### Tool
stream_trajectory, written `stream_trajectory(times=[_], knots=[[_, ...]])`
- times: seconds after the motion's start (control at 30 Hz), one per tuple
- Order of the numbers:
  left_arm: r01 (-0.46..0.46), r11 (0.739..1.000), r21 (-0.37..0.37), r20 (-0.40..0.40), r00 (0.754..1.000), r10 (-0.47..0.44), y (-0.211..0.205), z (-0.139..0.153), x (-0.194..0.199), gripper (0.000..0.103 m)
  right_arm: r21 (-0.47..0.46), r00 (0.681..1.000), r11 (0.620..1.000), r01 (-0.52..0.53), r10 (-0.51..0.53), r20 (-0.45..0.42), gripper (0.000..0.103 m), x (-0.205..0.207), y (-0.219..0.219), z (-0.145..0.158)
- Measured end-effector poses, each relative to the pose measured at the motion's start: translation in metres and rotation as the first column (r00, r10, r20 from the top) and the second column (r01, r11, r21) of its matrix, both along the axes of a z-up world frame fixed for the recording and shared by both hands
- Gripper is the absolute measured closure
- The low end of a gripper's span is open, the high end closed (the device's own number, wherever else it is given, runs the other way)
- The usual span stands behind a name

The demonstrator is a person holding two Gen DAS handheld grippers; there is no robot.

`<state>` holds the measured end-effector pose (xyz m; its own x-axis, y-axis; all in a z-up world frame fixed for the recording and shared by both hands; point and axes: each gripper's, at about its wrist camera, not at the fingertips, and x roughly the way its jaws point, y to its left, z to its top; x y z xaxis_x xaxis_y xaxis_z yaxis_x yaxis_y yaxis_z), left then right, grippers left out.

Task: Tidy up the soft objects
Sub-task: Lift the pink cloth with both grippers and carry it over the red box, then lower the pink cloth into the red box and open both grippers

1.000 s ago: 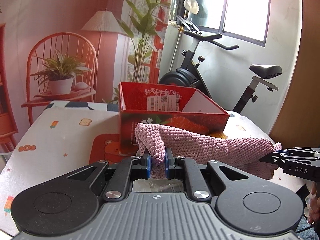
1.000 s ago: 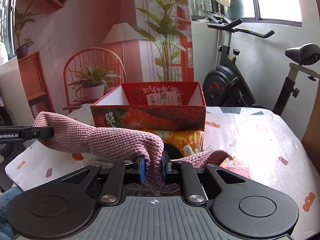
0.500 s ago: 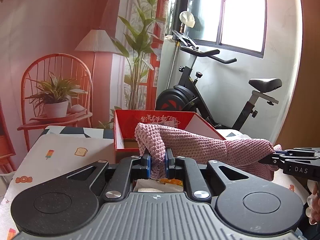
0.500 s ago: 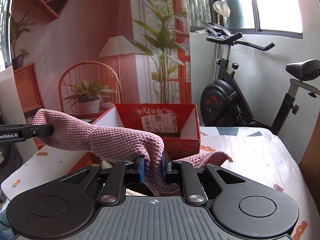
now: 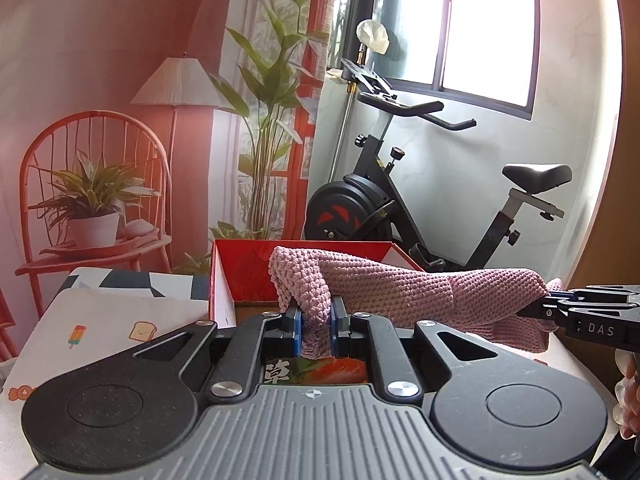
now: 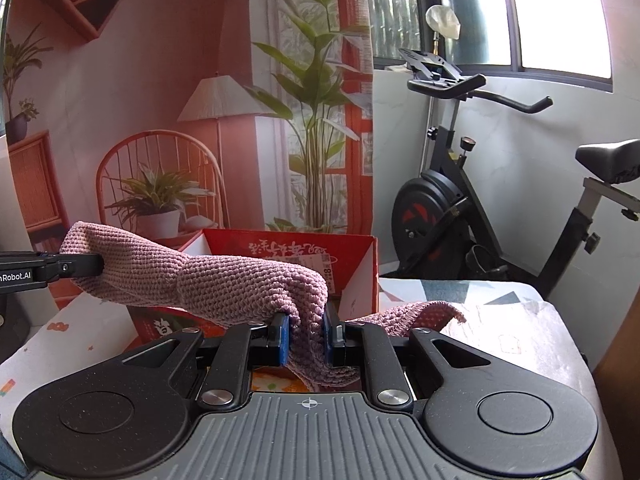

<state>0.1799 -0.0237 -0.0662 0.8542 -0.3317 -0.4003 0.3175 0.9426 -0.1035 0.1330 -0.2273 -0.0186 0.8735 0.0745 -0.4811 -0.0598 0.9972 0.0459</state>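
Left wrist view first: the left gripper [image 5: 316, 326] has its blue pads clamped tight on one end of the pink knitted cloth [image 5: 400, 288], bunched fabric squeezed between them. From there the cloth runs off toward three o'clock, where the right gripper [image 5: 546, 300] pinches the far end. Behind it, at twelve o'clock, sits the red box [image 5: 248, 276], open-topped, on the patterned table [image 5: 116, 320]. The cloth hangs in the air just in front of and above the box's near wall.

Over to the right wrist view: the right gripper here [image 6: 306, 338] is likewise shut on a fold of the cloth [image 6: 224, 280], and the left gripper comes in at nine o'clock [image 6: 98, 265] holding the other end. The box [image 6: 288, 252] lies straight ahead at twelve, and a loose corner of the cloth trails toward three o'clock.

By my reading, this is the carry to the box. To do it well: keep both ends level, clear the near wall, bring the hands over the opening, and let go together so the trailing corner doesn't drape outside.

The count: one cloth, one box, two grippers, one table. Something orange shows beneath the grippers, too hidden to name.
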Motion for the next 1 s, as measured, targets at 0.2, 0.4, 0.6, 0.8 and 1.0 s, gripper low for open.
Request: stream_trajectory(times=[0.2, 0.4, 0.6, 0.8, 1.0], knots=[[-0.006, 1.000, 0.008, -0.021, 1.000, 0.006, -0.002, -0.003, 0.019, 0.089, -0.006, 1.000, 1.000, -0.010, 0.010, -0.014, 0.088, 0.029, -0.006, 0.001], [-0.025, 1.000, -0.001, -0.049, 0.998, 0.025, 0.000, -0.006, 0.046, 0.089, -0.017, 0.999, 0.999, -0.033, 0.032, -0.025, 0.088, 0.068, -0.012, -0.003], [-0.040, 0.999, 0.012, -0.094, 0.995, 0.041, -0.002, -0.015, 0.079, 0.089, -0.027, 0.997, 0.998, -0.057, 0.055, -0.060, 0.088, 0.108, -0.014, -0.019], [-0.022, 0.999, 0.039, -0.174, 0.984, 0.028, -0.004, -0.029, 0.109, 0.089, -0.003, 0.989, 0.998, -0.058, 0.058, -0.133, 0.088, 0.150, -0.020, -0.048], [0.007, 0.998, 0.061, -0.225, 0.974, 0.007, 0.000, -0.044, 0.124, 0.089, 0.007, 0.981, 0.998, -0.069, 0.070, -0.183, 0.088, 0.174, -0.019, -0.074]])
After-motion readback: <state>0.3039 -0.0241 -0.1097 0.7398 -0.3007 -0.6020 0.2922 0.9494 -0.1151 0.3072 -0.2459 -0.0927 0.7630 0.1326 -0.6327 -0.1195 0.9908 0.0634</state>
